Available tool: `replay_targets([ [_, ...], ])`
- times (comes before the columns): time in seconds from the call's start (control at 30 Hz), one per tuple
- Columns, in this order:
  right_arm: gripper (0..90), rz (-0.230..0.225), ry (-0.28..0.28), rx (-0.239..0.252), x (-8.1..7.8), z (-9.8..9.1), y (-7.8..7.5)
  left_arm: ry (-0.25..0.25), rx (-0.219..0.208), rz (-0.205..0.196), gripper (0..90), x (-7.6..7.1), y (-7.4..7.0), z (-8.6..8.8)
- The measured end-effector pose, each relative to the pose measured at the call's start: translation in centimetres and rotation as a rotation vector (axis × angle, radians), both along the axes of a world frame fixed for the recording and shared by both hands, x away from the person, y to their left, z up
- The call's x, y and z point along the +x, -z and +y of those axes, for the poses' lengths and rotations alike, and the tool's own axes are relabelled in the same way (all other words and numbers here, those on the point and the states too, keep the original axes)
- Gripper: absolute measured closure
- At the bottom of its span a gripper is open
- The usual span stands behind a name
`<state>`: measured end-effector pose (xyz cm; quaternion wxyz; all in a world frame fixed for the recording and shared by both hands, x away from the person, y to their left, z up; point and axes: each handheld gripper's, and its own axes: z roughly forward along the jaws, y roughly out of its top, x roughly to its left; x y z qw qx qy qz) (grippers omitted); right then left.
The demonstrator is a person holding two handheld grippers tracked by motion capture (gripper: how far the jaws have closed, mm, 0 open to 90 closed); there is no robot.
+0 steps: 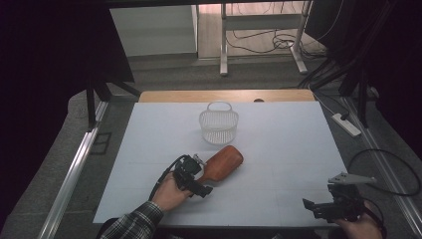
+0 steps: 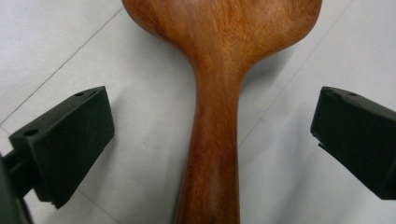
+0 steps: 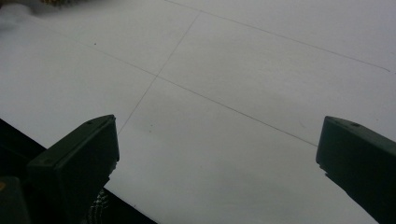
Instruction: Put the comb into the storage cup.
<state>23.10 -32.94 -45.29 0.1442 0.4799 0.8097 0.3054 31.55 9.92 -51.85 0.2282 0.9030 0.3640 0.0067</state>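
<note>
The wooden paddle brush (image 1: 222, 163) lies flat on the white table (image 1: 288, 149), just below centre of the high view, handle toward lower left. The left gripper (image 1: 191, 175) straddles the handle, jaws spread wide, neither touching the wood. A white wire basket (image 1: 219, 124) stands just above the brush head. The right gripper (image 1: 326, 206), lower right, hovers with jaws apart.

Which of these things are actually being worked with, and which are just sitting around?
In use:
- wooden brush, its handle between the open left claw

Lying about:
- white basket, standing apart behind the brush
- right claw, open over bare table
</note>
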Motion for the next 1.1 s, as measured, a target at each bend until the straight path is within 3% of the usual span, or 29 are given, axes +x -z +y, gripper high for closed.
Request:
replay_targets([
  [0.17,0.0,0.001,-0.001,-0.001,0.00,0.01,0.00,-0.010,-0.001,-0.009,0.3,-0.03,-0.21,0.01],
  [0.23,0.0,0.001,-0.001,0.000,0.00,0.00,0.00,-0.002,0.018,-0.034,4.4,-0.23,-0.35,-0.05],
  [0.3,0.0,0.000,-0.001,0.000,0.00,0.00,0.00,0.009,0.010,-0.042,17.0,-0.40,-0.45,-0.05],
  [0.53,0.0,0.000,-0.001,-0.002,0.00,0.02,0.01,0.022,0.024,-0.052,45.2,-0.53,-0.51,-0.28],
  [0.83,0.0,0.000,-0.003,-0.003,-0.01,0.04,0.01,0.008,0.007,-0.033,67.7,-0.38,-0.53,-0.06],
  [1.1,0.0,0.001,-0.004,-0.005,-0.01,0.07,0.01,0.031,-0.004,-0.022,71.0,-0.28,-0.50,-0.06],
])
